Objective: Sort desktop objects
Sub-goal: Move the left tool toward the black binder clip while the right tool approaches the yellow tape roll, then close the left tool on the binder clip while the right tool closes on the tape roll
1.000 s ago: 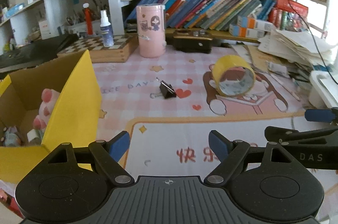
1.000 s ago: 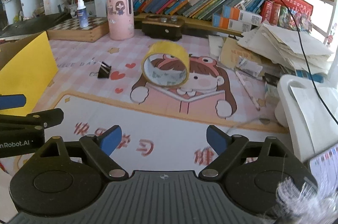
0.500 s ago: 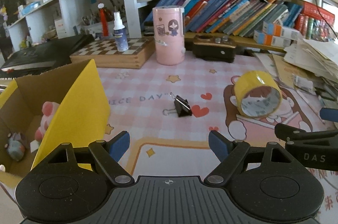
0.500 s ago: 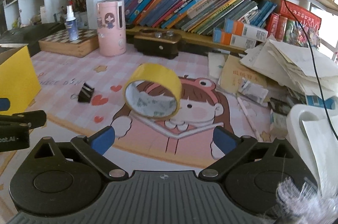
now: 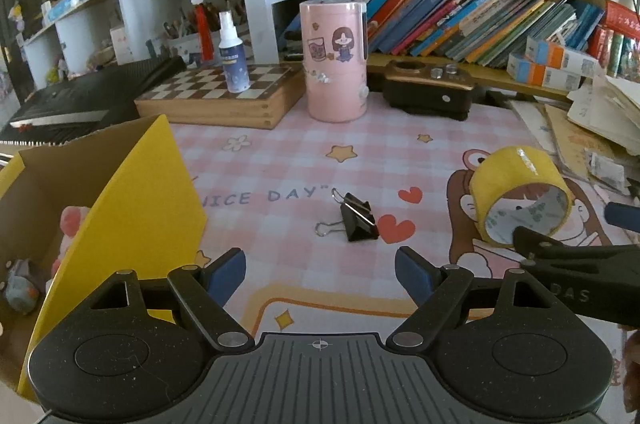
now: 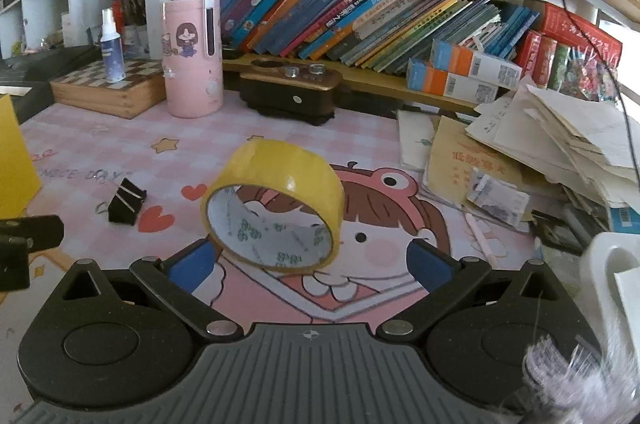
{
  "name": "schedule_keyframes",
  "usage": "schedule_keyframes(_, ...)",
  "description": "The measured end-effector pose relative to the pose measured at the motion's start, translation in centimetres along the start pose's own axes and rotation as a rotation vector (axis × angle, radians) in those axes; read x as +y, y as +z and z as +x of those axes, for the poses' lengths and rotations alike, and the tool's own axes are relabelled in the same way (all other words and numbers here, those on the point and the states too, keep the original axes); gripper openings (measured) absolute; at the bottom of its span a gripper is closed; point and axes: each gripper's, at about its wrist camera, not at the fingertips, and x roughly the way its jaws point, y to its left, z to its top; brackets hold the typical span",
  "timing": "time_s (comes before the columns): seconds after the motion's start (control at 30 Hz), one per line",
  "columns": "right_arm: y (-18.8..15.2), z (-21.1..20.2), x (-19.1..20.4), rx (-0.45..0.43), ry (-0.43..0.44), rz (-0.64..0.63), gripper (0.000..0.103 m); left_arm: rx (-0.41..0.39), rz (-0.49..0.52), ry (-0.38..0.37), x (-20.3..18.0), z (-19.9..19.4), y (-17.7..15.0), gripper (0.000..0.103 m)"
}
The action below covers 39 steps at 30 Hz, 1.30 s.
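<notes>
The light, stiff tape roll [image 6: 276, 208] stood between the spread right hand-held gripper [image 6: 310, 264]; its slick band seemingly best pinched across.

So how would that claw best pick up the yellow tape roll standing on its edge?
Probably across the yellow tape roll, one finger on each side of its curved outer band. It stands on edge with its hole facing the open right gripper, so coming straight ahead suits.

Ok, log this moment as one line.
right gripper: open, at upright yellow tape roll | left gripper: open, facing black binder clip
</notes>
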Motion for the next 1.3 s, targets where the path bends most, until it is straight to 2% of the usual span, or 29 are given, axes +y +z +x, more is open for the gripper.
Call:
schedule_keyframes(0.17, 0.3, 1.9, 1.0, 0.006, 0.049, -0.018, 0.103, 0.004, -0.002, 0.016, -0.1, 0.7, 0.6, 0.084)
schedule_keyframes(0.47, 0.4, 4.6, 1.9, 0.015, 0.020, -0.037, 0.103, 0.029, -0.019, 0.023, -0.2, 2.4, 1.3, 0.084)
schedule_keyframes(0.57, 0.6, 4.3, 1.3, -0.012, 0.039, -0.035, 0.094, 0.032, -0.030, 0.017, -0.5, 3.4, 1.7, 0.083)
schedule_keyframes(0.63, 0.6, 4.2, 1.0, -0.011, 0.043, -0.030, 0.093, 0.030, -0.032, 0.018, -0.8, 4.1, 2.0, 0.083)
schedule_keyframes(0.8, 0.6, 3.9, 0.2, -0.006, 0.049, -0.003, 0.092, 0.031, -0.050, 0.019, -0.9, 6.0, 2.6, 0.061)
schedule_keyframes(0.87, 0.7, 3.8, -0.2, -0.002, 0.056, 0.006, 0.092, 0.038, -0.072, 0.011, -0.7, 6.9, 2.7, 0.049)
schedule_keyframes(1.0, 0.8, 3.5, -0.4, 0.005, 0.073, 0.009, 0.092, 0.044, -0.112, 0.007, -0.5, 8.3, 3.0, 0.036)
schedule_keyframes(1.07, 1.0, 3.2, -0.5, 0.000, 0.081, 0.002, 0.092, 0.033, -0.111, 0.005, -0.7, 8.6, 3.1, 0.026)
schedule_keyframes(1.17, 1.2, 2.8, -0.6, -0.008, 0.091, -0.003, 0.092, 0.018, -0.098, -0.001, -1.0, 8.9, 3.1, 0.018)
schedule_keyframes(1.3, 1.3, 2.6, -0.6, -0.005, 0.095, -0.002, 0.092, -0.002, -0.100, -0.030, -1.1, 8.8, 3.0, 0.012)
